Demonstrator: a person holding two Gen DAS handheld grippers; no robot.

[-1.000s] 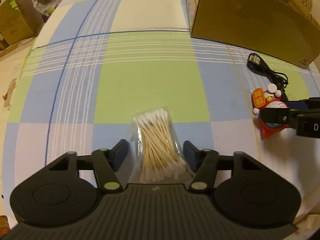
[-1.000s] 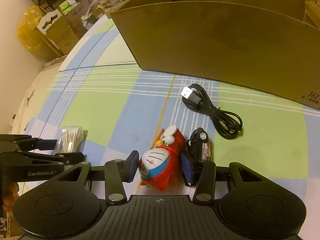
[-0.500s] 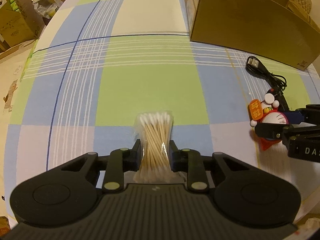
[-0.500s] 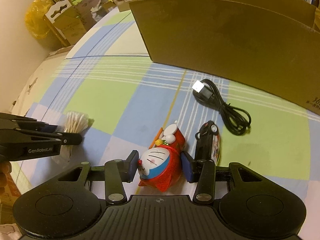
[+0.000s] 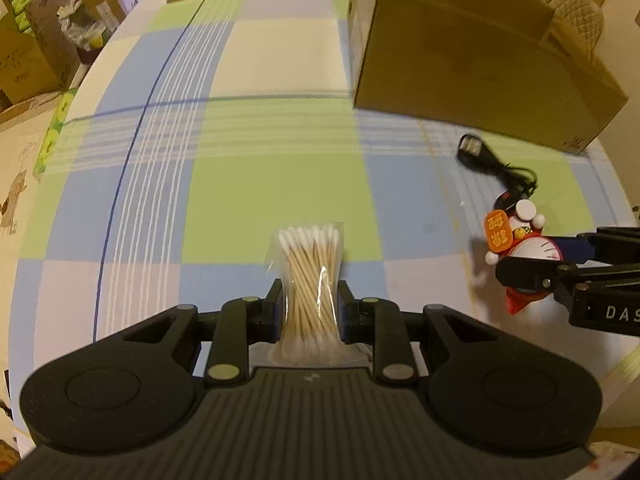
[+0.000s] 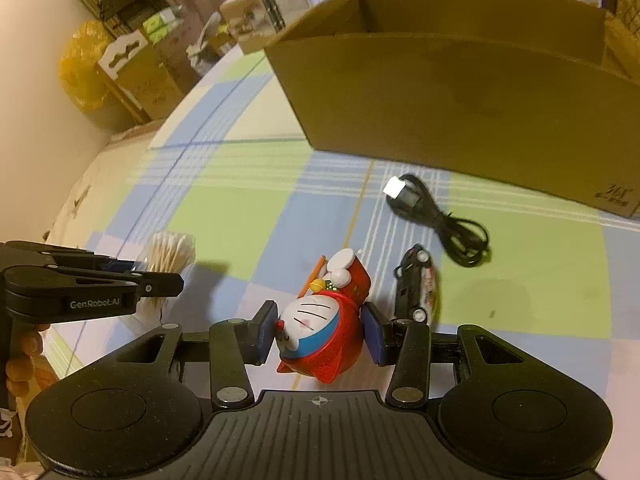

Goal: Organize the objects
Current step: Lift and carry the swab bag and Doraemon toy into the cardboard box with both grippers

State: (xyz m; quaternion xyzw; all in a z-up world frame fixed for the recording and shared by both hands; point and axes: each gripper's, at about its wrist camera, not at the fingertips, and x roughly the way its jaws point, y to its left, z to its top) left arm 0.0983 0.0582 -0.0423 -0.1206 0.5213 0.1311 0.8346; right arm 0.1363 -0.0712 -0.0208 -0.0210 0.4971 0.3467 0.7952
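- Left gripper [image 5: 309,306]: jaws clamped on the bag of cotton swabs [image 5: 310,280], which stands upright between the pads above the checked table [image 5: 248,200].
- Right gripper [image 6: 320,330]: jaws closed on the red cat figurine [image 6: 320,332].
- Toy car [image 6: 416,284] lies just right of the figurine.
- Black USB cable [image 6: 440,216] lies coiled near the open cardboard box [image 6: 480,100].
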